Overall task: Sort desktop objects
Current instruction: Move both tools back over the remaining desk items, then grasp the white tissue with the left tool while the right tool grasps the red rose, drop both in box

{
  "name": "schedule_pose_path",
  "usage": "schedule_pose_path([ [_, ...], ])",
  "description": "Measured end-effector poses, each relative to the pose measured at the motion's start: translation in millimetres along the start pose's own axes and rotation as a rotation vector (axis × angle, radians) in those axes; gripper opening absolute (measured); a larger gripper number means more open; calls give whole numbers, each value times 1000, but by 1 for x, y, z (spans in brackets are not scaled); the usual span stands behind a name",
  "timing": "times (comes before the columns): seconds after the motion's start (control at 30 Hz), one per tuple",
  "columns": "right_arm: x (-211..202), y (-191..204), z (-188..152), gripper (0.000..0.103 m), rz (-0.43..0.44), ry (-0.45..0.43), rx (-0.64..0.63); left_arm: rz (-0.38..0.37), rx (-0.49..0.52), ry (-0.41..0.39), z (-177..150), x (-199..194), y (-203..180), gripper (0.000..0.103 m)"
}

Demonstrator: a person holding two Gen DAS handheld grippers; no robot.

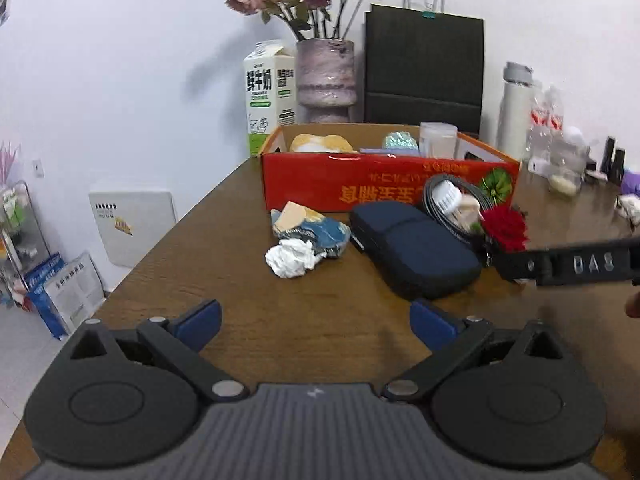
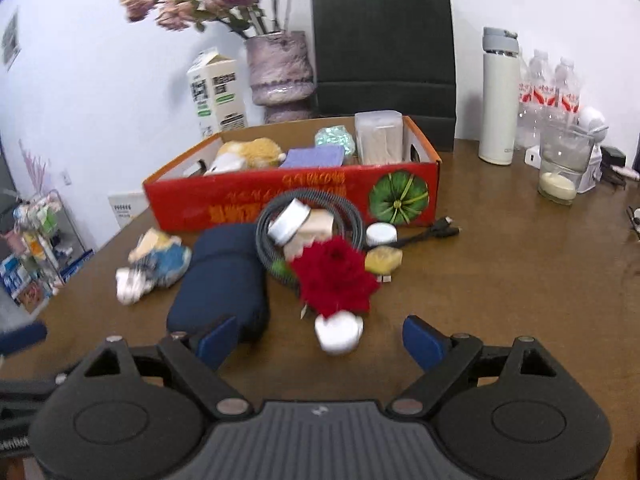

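A red cardboard box stands on the brown table and holds a plush toy, a purple pad and a clear container. In front of it lie a dark blue case, a red rose in a white pot, a coiled cable with a white-capped bottle, a crumpled wrapper and a paper ball. My right gripper is open just before the rose's pot. My left gripper is open and empty over bare table, short of the case.
A milk carton, a vase of dried flowers and a black paper bag stand behind the box. A white flask, water bottles and a glass are at the right. The table's left edge drops to floor clutter.
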State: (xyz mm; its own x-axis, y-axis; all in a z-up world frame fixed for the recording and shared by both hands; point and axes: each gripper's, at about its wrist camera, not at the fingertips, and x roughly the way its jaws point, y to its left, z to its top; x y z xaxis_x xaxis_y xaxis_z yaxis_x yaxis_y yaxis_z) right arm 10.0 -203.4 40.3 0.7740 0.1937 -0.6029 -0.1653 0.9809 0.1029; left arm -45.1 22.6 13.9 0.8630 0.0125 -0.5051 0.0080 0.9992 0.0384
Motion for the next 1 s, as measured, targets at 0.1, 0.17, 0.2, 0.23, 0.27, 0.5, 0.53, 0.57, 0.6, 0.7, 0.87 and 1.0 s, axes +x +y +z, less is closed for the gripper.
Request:
schedule_pose_path([
  [0.1, 0, -3, -10, 89, 10, 37, 32, 13, 0, 39, 0, 9, -4, 102],
  [0.17, -3, -5, -12, 89, 26, 29, 51, 1, -16, 61, -1, 13, -2, 102],
  [0.2, -4, -7, -13, 89, 28, 20, 63, -2, -22, 67, -3, 14, -2, 100],
  [0.23, -6, -8, -11, 89, 30, 11, 75, 2, -24, 69, -4, 14, -1, 98],
  [0.27, -7, -11, -9, 89, 36, 0, 89, 10, -20, 73, -4, 15, -1, 96],
  [0.5, 18, -31, 29, 78, 100, -46, 152, -39, -51, 34, 27, 25, 16, 85],
  [0.53, 24, -34, 34, 78, 92, -43, 167, -38, -65, 27, 34, 32, 19, 83],
  [0.57, 31, -37, 39, 78, 86, -39, 181, -29, -78, 25, 40, 40, 22, 78],
  [0.6, 37, -40, 41, 77, 87, -30, 195, -21, -93, 29, 45, 48, 26, 75],
  [0.7, 50, -51, 38, 58, 150, -5, 261, -37, -137, 68, 51, 68, 32, 56],
  [0.87, 44, -59, 28, 46, 176, -9, 306, -70, -184, 98, 39, 82, 36, 25],
  [1.0, 15, -53, 29, 40, 106, -90, 259, -50, -178, 75, 33, 75, 35, 16],
])
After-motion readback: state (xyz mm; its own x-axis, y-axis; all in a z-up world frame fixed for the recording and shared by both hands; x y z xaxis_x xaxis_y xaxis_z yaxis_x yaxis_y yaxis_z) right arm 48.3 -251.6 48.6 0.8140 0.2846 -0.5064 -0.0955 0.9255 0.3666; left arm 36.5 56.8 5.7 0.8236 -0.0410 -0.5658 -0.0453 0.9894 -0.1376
